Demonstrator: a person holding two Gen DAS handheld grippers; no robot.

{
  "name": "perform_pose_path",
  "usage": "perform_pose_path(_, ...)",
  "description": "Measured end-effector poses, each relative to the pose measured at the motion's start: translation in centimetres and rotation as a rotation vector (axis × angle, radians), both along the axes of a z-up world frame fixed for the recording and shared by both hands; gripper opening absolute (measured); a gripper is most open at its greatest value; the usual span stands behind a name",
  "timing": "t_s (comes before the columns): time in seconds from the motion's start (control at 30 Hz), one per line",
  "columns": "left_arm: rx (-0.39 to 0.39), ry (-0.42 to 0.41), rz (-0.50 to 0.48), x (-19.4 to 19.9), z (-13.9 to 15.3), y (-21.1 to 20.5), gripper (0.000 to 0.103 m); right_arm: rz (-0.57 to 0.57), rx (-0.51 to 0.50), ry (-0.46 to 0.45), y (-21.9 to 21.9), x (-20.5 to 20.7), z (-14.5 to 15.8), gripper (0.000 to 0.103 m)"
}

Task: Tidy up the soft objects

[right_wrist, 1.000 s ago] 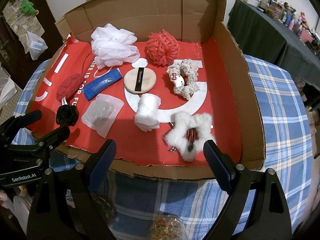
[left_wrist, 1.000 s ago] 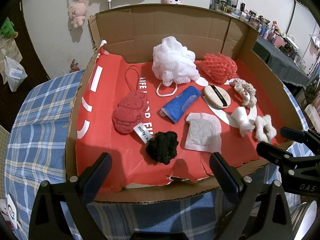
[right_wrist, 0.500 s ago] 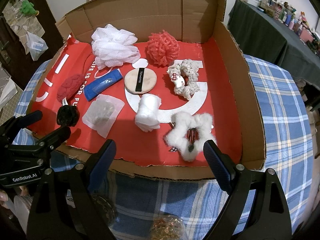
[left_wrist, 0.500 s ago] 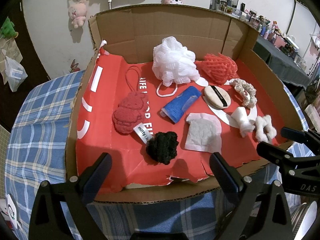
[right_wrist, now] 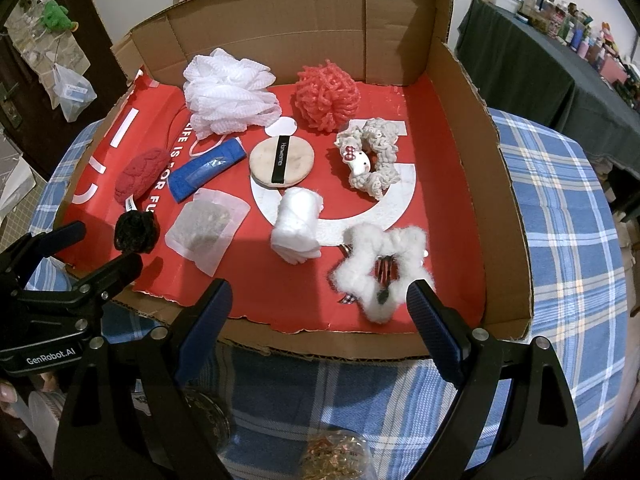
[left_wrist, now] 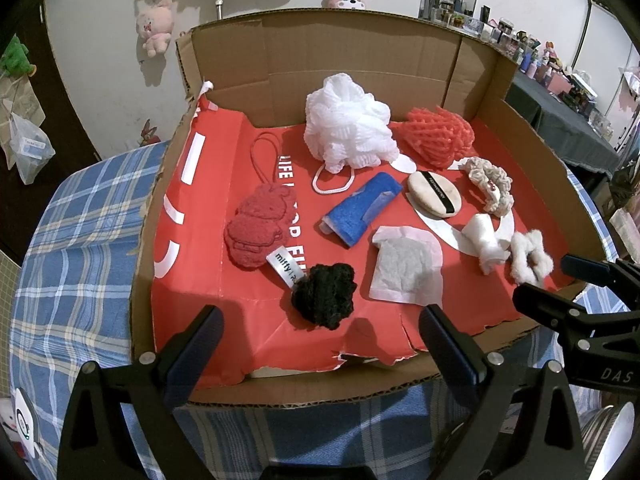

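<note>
Nothing changed since a second ago: left gripper [left_wrist: 320, 344] and right gripper [right_wrist: 320, 304] both apart, empty, at cardboard tray [right_wrist: 496, 184] near edge; sorting not begun.

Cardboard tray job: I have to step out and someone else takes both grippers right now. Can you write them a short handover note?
Left gripper: open, empty, at the near edge of the cardboard tray.
Right gripper: open, empty, at the same edge, just short of the white fluffy scrunchie.
In the tray: white bath pouf and coral mesh pouf at the back; red plush, black pom-pom, blue pouch, powder puff, cream scrunchie, white roll and sachet spread loose.
Done: nothing visibly grouped.
Left: all sorting.
</note>
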State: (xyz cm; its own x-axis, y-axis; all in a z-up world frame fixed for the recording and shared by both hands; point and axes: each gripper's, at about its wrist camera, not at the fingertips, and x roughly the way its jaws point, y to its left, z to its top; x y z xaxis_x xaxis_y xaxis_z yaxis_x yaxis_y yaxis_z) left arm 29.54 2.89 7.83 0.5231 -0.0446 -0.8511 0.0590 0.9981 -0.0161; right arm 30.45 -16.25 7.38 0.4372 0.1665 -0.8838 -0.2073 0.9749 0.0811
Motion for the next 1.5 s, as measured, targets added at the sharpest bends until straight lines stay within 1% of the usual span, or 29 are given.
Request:
perform_pose_path(0.57,0.005,0.013,0.006,0.1,-0.1,0.1,0.100,0.002,0.000,0.010,0.1,0.1,-0.1,0.089)
perform_pose_path(0.63,-0.003,0.012,0.003,0.1,0.0,0.2,0.100,0.014,-0.007,0.013,0.3,0.2,-0.1,0.089)
perform_pose_path(0.7,-0.015,0.020,0.008,0.0,0.3,0.3,0.100,0.011,-0.039,-0.015,0.4,0.0,0.5,0.089)
perform_pose_path(0.77,-0.032,0.012,0.005,-0.5,1.1,0.5,0.100,0.009,-0.047,-0.055,0.4,-0.4,1.6,0.089)
perform_pose_path(0.8,-0.039,-0.016,0.012,-1.0,2.1,0.7,0.100,0.002,-0.038,-0.071,0.2,-0.7,2.3,0.089)
perform_pose_path(0.87,-0.006,-0.083,0.030,-2.3,3.9,1.0,0.100,-0.012,-0.011,-0.114,-0.5,-1.6,4.3,0.089)
perform_pose_path(0.93,0.013,-0.136,0.031,-3.6,5.6,1.3,0.100,-0.022,-0.010,-0.170,-0.9,-3.0,6.5,0.089)
perform_pose_path(0.97,0.012,-0.156,0.029,-4.3,6.4,1.5,0.100,-0.020,-0.005,-0.204,-1.0,-4.1,7.7,0.089)
perform_pose_path(1.03,0.005,-0.210,0.036,-6.5,8.1,1.9,0.102,-0.014,0.021,-0.236,-1.7,-5.8,9.3,0.089)
perform_pose_path(1.1,0.000,-0.260,0.042,-8.3,9.2,2.1,0.103,-0.013,0.050,-0.268,-2.1,-8.0,10.5,0.090)
perform_pose_path(1.17,-0.015,-0.314,0.039,-11.1,10.1,2.1,0.103,-0.006,0.060,-0.299,-2.2,-10.3,11.3,0.094)
perform_pose_path(1.2,-0.021,-0.326,0.034,-11.8,10.3,1.9,0.103,0.001,0.067,-0.313,-2.3,-11.4,11.5,0.096)
perform_pose_path(1.23,-0.036,-0.348,0.022,-13.4,10.5,1.8,0.103,0.012,0.076,-0.329,-2.3,-12.7,11.6,0.097)
perform_pose_path(1.33,-0.060,-0.387,-0.009,-16.6,10.2,1.3,0.103,0.040,0.091,-0.368,-2.5,-16.3,11.3,0.098)
perform_pose_path(1.4,-0.072,-0.410,-0.018,-18.8,9.6,0.9,0.103,0.046,0.100,-0.386,-2.4,-18.3,10.4,0.099)
perform_pose_path(1.5,-0.084,-0.427,-0.022,-21.2,8.2,0.4,0.103,0.049,0.110,-0.406,-2.2,-21.0,8.2,0.099)
